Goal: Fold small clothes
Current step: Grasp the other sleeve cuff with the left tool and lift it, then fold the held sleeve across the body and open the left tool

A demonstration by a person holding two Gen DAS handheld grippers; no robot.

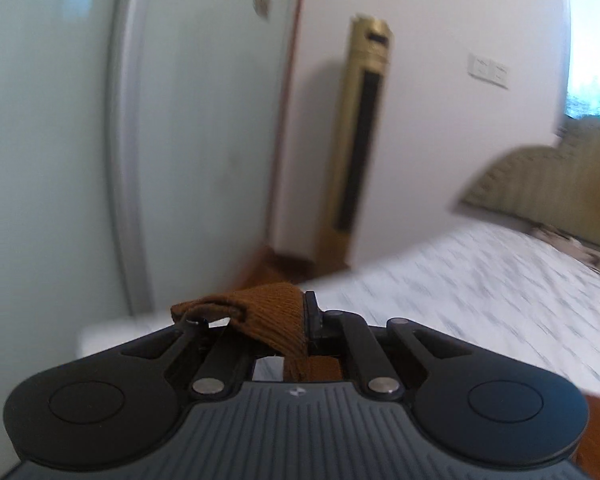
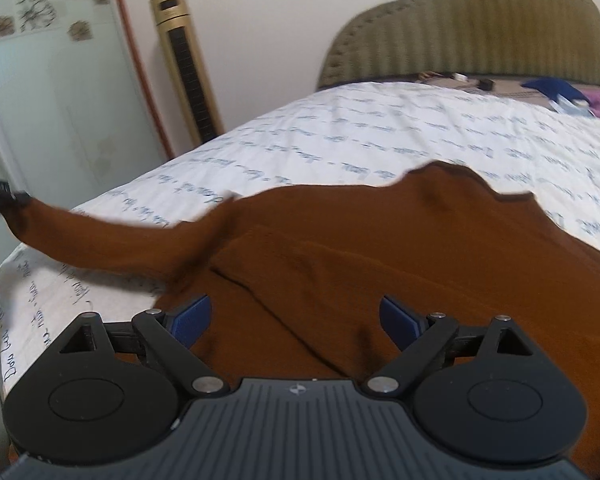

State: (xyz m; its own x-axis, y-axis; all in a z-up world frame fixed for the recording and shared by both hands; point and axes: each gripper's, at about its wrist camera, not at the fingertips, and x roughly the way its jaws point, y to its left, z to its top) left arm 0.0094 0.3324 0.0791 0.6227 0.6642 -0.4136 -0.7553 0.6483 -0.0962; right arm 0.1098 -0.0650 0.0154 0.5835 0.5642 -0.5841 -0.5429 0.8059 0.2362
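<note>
Right wrist view shows the brown garment (image 2: 400,248) spread over the near part of the bed (image 2: 380,128), its body reaching the near edge under the camera and running off the frame to the right. One long sleeve (image 2: 112,236) stretches away from the body toward the bed's left edge, lifted clear of the printed sheet, and its cuff ends in the left gripper (image 2: 8,200), seen only as a dark shape at the frame's left border. The sleeve's long axis therefore runs roughly crosswise, from the garment's shoulder out toward the bed's near-left corner.

The right gripper (image 2: 296,318) hangs over the body of the garment with its jaws wide apart, the blue pads (image 2: 192,320) on either side of a raised crease; whether the tips touch the cloth cannot be told, and nothing is pinched.

In the left wrist view, the left gripper (image 1: 268,312) has its jaws closed on the brown cuff (image 1: 272,316), a ribbed fold bunched between them, with the bed's corner below and the tall gold fan (image 1: 360,128) beyond, standing against the wall.

The coming move likely turns on this: the held sleeve lies to the left of the body, so folding it means carrying the cuff rightward, back across the garment toward the right gripper. The left hand is the one on the sleeve; the right is nearer the body and best placed to pin it or take the hem.
</note>
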